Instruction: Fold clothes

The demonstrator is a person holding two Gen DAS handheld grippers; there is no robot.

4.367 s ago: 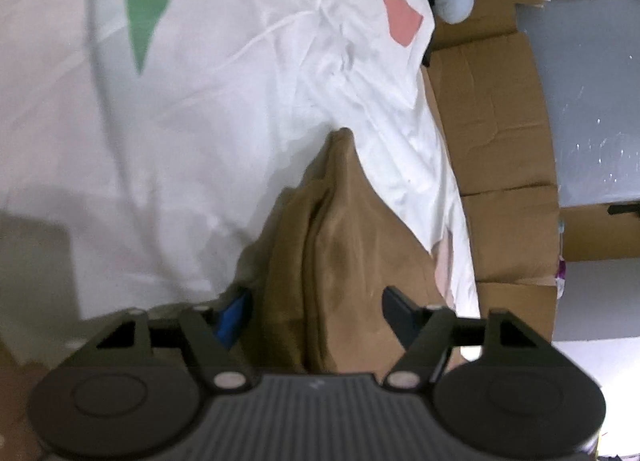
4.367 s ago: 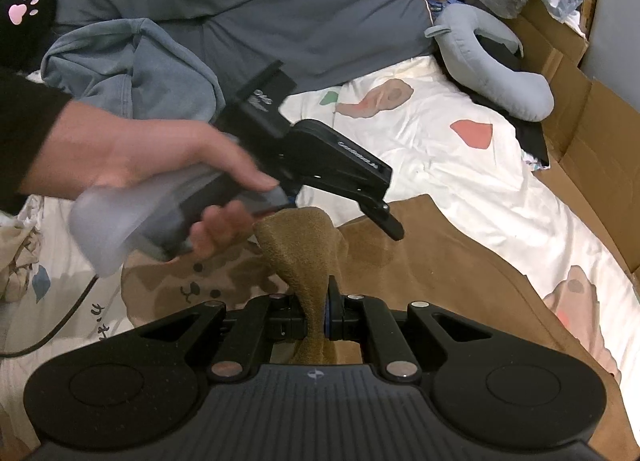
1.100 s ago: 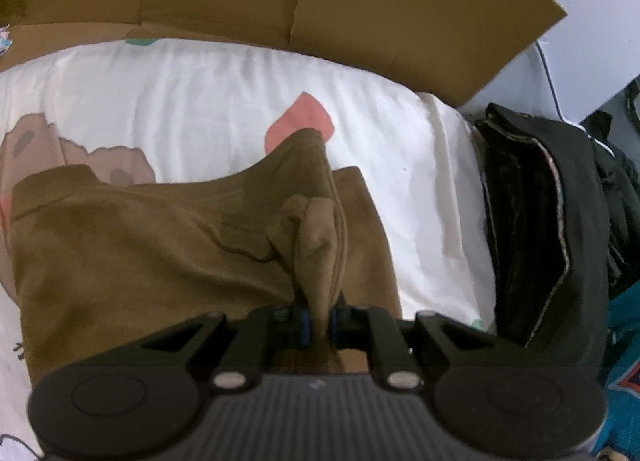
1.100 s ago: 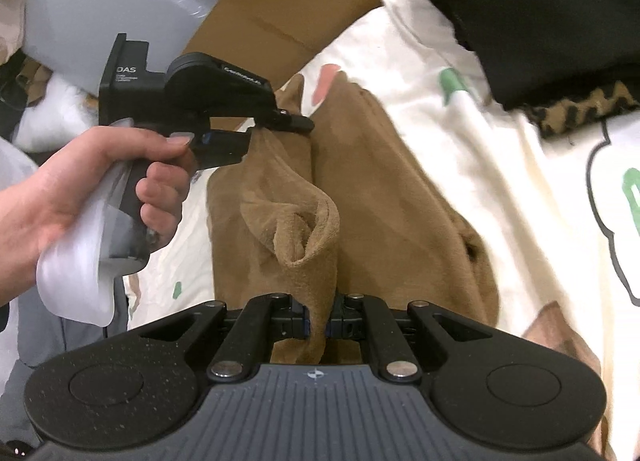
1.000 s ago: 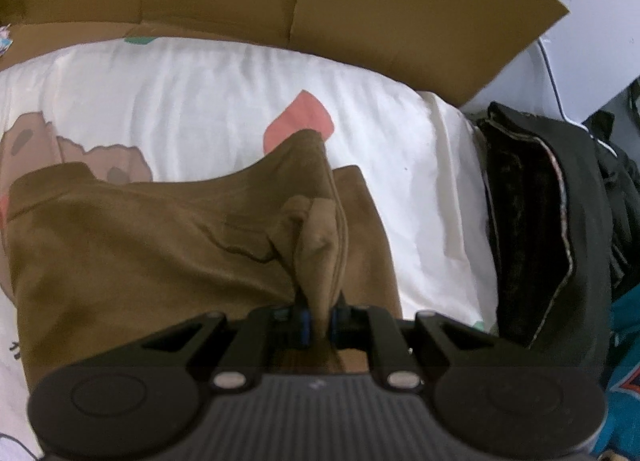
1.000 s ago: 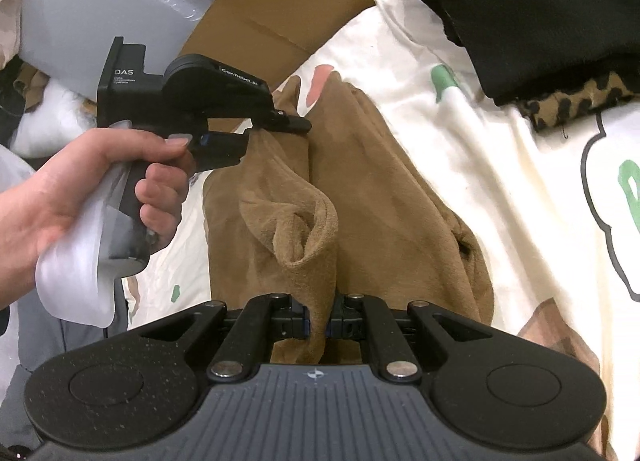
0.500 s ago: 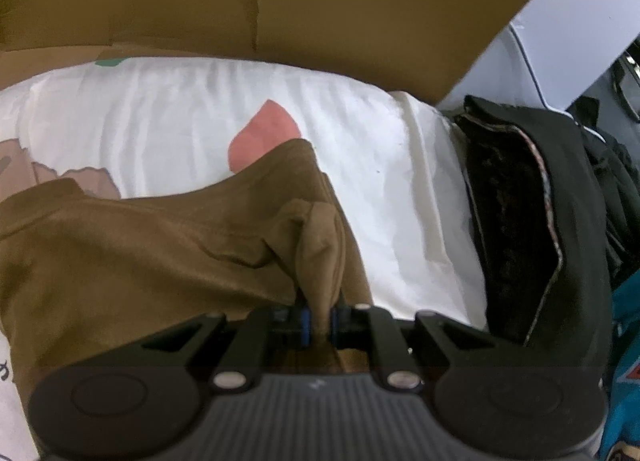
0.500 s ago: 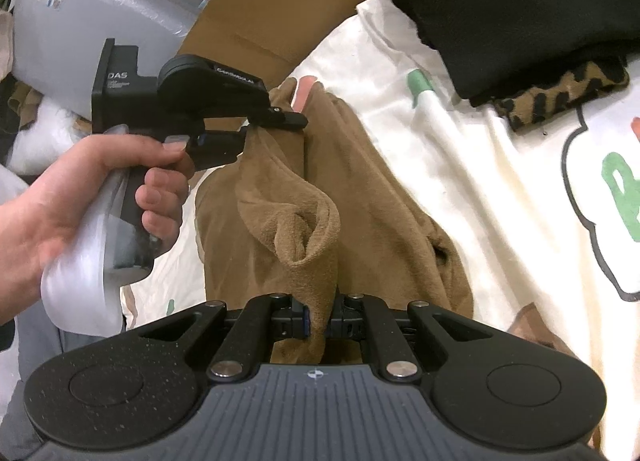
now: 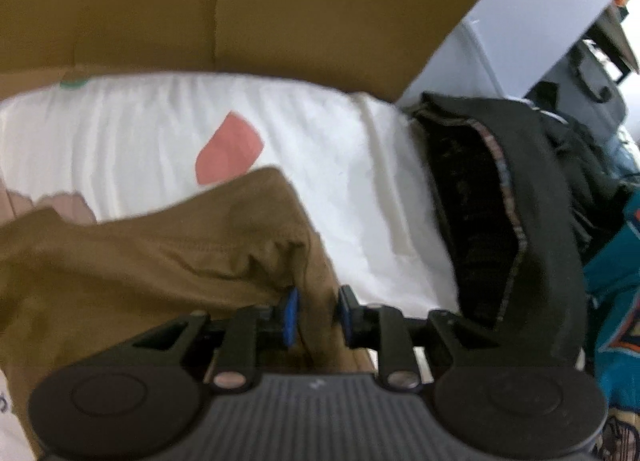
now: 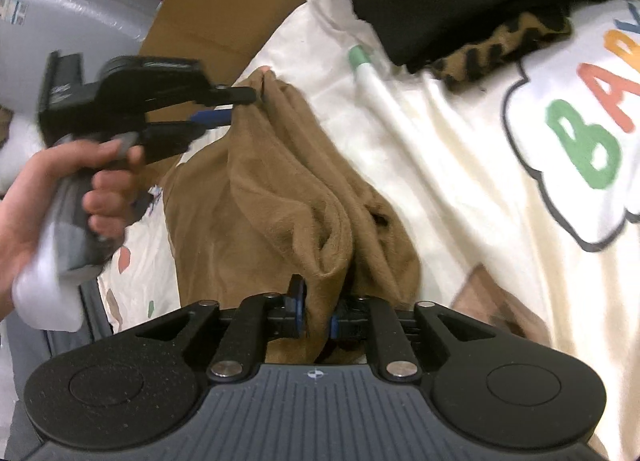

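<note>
Brown fleece garment (image 10: 280,197), soft and napped, lay on the printed bedsheet (image 10: 460,165), long axis running from 6 toward 11 o'clock; left gripper (image 9: 316,315) and right gripper (image 10: 316,311) just parted slightly, bunched fabric loose between the pads.

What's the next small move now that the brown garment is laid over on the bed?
Probably finish opening both and back them off. The left gripper and right gripper have just been opening, yet folds of the brown garment sit between their jaws. The garment lies doubled on the white sheet, so pulling away before letting go fully could drag the fold apart.
</note>
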